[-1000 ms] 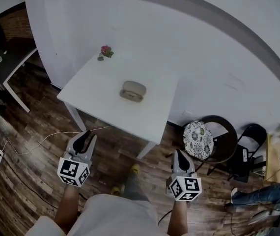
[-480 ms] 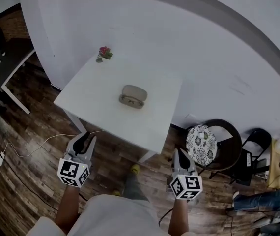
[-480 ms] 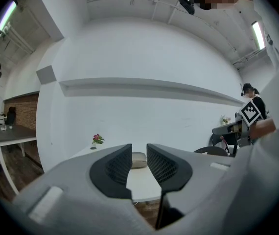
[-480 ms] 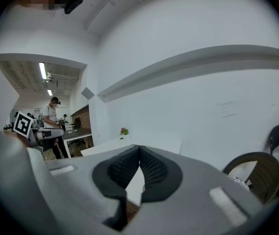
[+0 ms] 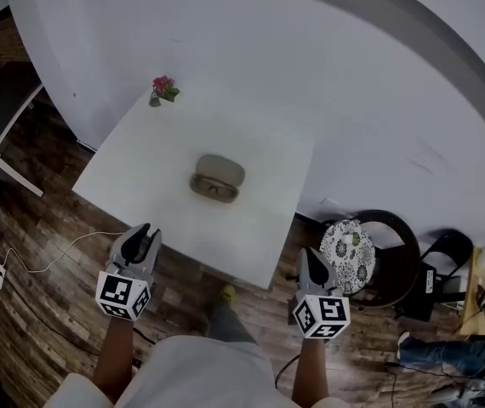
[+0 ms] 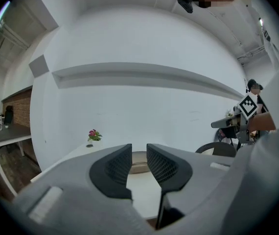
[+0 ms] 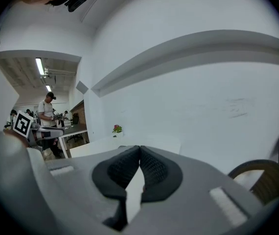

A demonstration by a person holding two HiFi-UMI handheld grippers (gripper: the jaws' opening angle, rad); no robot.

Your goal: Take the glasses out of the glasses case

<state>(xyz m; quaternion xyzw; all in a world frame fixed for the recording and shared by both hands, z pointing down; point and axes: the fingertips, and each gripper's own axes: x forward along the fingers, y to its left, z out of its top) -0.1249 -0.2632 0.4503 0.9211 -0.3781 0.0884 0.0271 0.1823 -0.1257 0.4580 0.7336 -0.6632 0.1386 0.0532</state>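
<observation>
An open tan glasses case [image 5: 218, 177] lies in the middle of the white table [image 5: 132, 164], with dark-framed glasses [image 5: 214, 189] in its front half. Both grippers hover over the floor short of the table's near edge. My left gripper [image 5: 145, 230] is open and empty; in the left gripper view the case [image 6: 138, 161] shows far off through the gap between the jaws of the left gripper [image 6: 139, 156]. My right gripper [image 5: 310, 255] is shut, its pads meeting at the tips of the right gripper [image 7: 140, 149] with nothing held.
A small pot of pink flowers [image 5: 162, 88] stands at the table's far left corner. A round chair with a patterned cushion [image 5: 349, 245] and a black folding chair [image 5: 442, 257] stand right of the table. A cable [image 5: 47, 257] crosses the wooden floor; a white wall lies behind.
Both grippers have come forward toward the table's near edge, and the table and case sit closer and lower in the head view. Neither gripper's jaws have changed.
</observation>
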